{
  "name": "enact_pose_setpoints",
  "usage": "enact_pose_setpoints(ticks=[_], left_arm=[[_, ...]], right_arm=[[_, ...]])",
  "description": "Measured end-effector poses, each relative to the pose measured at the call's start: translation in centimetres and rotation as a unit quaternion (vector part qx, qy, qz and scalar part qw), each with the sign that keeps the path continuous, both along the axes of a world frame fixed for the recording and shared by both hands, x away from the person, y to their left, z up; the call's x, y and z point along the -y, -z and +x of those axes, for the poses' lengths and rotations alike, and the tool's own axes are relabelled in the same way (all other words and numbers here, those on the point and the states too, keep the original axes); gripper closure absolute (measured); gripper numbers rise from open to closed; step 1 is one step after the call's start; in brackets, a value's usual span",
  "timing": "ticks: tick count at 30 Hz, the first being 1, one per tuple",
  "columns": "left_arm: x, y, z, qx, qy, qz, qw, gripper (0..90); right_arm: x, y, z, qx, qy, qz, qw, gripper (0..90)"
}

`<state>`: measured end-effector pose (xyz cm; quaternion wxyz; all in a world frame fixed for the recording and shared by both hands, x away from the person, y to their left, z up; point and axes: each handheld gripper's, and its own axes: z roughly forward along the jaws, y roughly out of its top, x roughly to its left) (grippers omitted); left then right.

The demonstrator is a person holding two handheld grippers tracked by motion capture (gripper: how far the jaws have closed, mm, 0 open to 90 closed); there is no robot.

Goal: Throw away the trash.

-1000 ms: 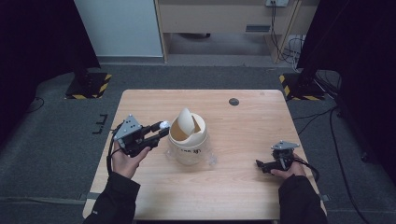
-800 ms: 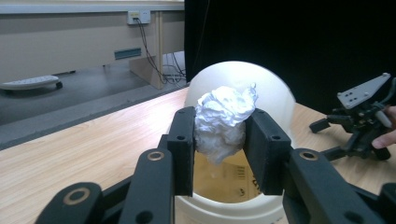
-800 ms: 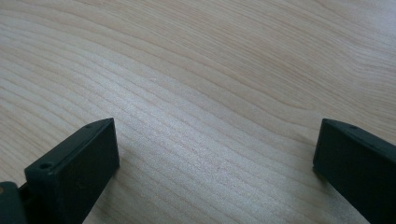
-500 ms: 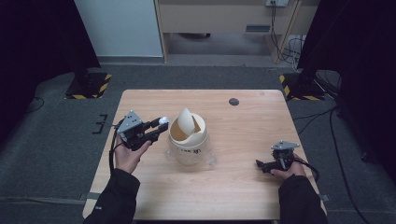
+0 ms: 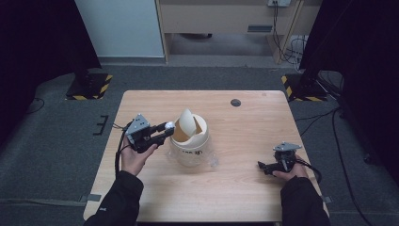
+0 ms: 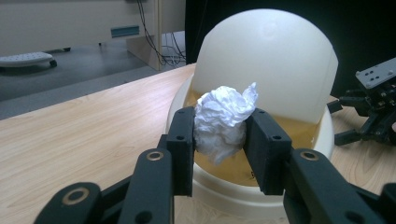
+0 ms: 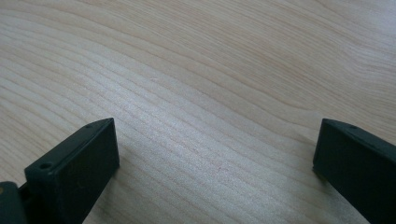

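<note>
A: Nearest item?
B: Right gripper (image 5: 264, 165), low on the wooden table (image 5: 244, 188) at its right side, jaws spread wide, bare wood between them.

A: Next?
B: Left gripper (image 6: 219, 135), jaws pinching a crumpled ball of white paper (image 6: 223, 120); the ball bulges above and below the pads.

A: Position of the paper?
B: Held just at the rim of the cream bin (image 6: 219, 196), over its opening, in front of the tilted swing lid (image 6: 266, 60).

A: Farther off?
B: A small dark disc (image 5: 235, 102) near the table's far edge, well apart from the bin.
</note>
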<state>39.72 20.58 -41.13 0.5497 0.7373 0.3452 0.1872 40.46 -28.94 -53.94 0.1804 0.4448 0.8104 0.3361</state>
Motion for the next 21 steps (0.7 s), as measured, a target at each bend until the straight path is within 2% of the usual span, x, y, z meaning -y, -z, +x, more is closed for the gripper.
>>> enact_pose_setpoints(ticks=[21], left_arm=[[1.9, 1.5, 0.7, -0.018, 0.021, 0.033, 0.9991, 62.6]], right_arm=[[0.0, 0.0, 0.0, 0.000, 0.000, 0.000, 1.0000, 0.5]])
